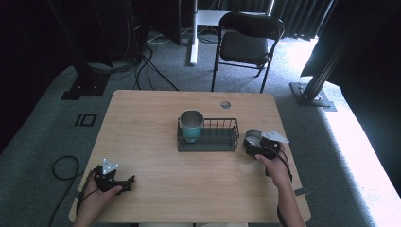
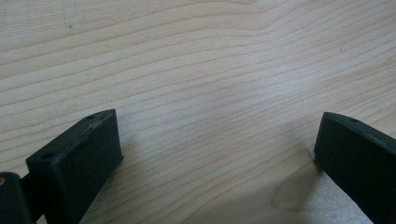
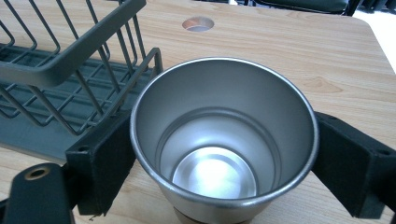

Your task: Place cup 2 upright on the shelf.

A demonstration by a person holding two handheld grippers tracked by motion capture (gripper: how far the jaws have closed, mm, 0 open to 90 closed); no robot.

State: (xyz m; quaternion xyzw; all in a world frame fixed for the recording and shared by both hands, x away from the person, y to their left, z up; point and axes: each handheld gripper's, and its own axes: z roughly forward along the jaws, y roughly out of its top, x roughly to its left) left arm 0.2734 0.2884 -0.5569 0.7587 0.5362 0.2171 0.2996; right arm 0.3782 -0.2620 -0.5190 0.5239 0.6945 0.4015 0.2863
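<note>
A steel cup (image 3: 224, 140) stands upright on the wooden table just right of a dark wire rack (image 3: 70, 60). My right gripper (image 3: 224, 168) is shut on it, one black jaw pressed against each side below the rim. From above, the steel cup (image 1: 254, 135) and the right gripper (image 1: 256, 144) sit at the right end of the wire rack (image 1: 208, 147). A teal cup (image 1: 191, 125) stands upright in the rack's left end. My left gripper (image 1: 124, 182) rests near the front left of the table. The left gripper (image 2: 215, 154) is open over bare wood, its jaws wide apart.
A round cable hole (image 1: 225, 104) lies in the tabletop behind the rack. A black folding chair (image 1: 246, 42) stands beyond the far edge. The right table edge (image 1: 288, 146) runs close to my right hand. Cables lie on the floor at the left.
</note>
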